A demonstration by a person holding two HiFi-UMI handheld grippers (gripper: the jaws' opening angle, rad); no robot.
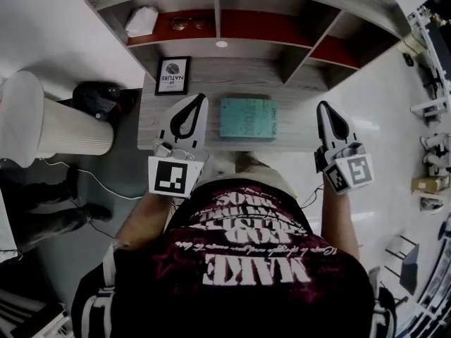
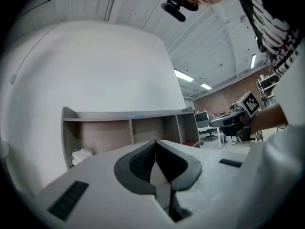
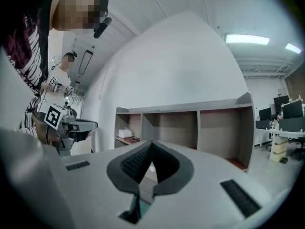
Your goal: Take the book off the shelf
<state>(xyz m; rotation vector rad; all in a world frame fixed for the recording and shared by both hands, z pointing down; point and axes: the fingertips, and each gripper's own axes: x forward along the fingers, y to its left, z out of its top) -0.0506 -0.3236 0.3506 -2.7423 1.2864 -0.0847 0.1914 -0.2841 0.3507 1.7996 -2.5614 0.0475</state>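
Observation:
A teal book [image 1: 248,118] lies flat on the wooden desk [image 1: 151,129], in front of the shelf unit [image 1: 246,48] and between my two grippers. My left gripper [image 1: 201,98] hovers just left of the book with its jaws shut and nothing in them. In its own view the left gripper [image 2: 156,144] points at the shelf [image 2: 128,128]. My right gripper [image 1: 322,105] is held to the right of the book, shut and empty. From the right gripper [image 3: 151,144] the shelf [image 3: 190,128] is ahead, and a teal sliver of the book [image 3: 142,206] shows below the jaws.
A framed print [image 1: 173,74] leans at the desk's back left. The shelf's left compartment holds a white bundle [image 1: 141,21] and a pair of glasses [image 1: 184,24]. A tall white cylinder [image 1: 49,122] and a black object [image 1: 99,97] stand left of the desk.

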